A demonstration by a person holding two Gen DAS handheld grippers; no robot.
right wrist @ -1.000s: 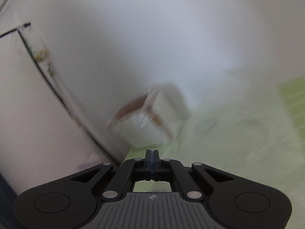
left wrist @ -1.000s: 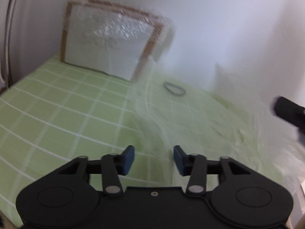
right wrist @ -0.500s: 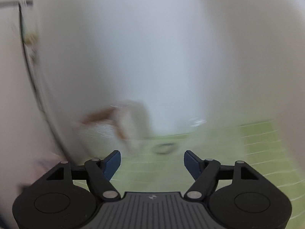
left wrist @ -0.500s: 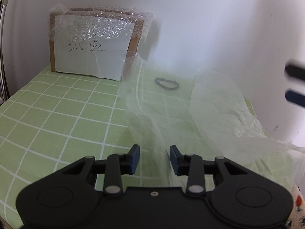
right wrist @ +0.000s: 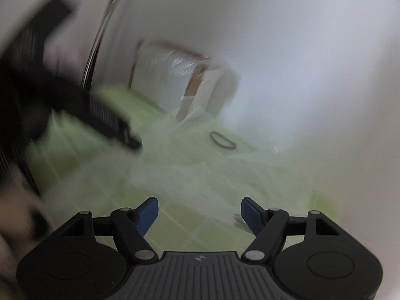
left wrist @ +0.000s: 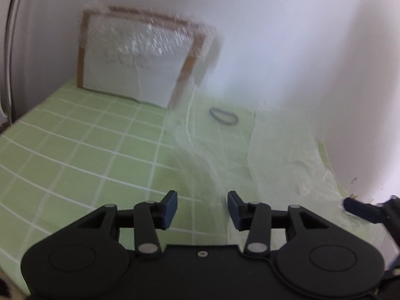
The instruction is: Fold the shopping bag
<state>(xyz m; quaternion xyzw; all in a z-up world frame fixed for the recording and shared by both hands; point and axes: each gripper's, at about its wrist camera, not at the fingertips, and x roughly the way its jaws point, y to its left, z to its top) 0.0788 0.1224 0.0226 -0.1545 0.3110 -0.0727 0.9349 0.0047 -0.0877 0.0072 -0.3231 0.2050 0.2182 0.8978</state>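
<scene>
A thin clear plastic shopping bag (left wrist: 282,157) lies crumpled on the green checked tablecloth (left wrist: 75,155), spreading from the middle to the right edge near the wall. My left gripper (left wrist: 202,208) is open just above the bag's near edge, nothing between its fingers. A blue fingertip of the right gripper (left wrist: 360,208) shows at the far right of the left wrist view. In the blurred right wrist view, my right gripper (right wrist: 200,212) is open wide over the bag (right wrist: 190,172). The left gripper's dark body (right wrist: 75,100) crosses the left side there.
A cardboard box wrapped in bubble film with a white paper label (left wrist: 140,65) stands against the white wall at the back. A dark rubber band (left wrist: 223,116) lies on the cloth before the wall. A metal pole (left wrist: 10,50) rises at the far left.
My right gripper opened from shut and swung down toward the bag. The left gripper stayed open over the bag's edge, and its view shifted and blurred.
</scene>
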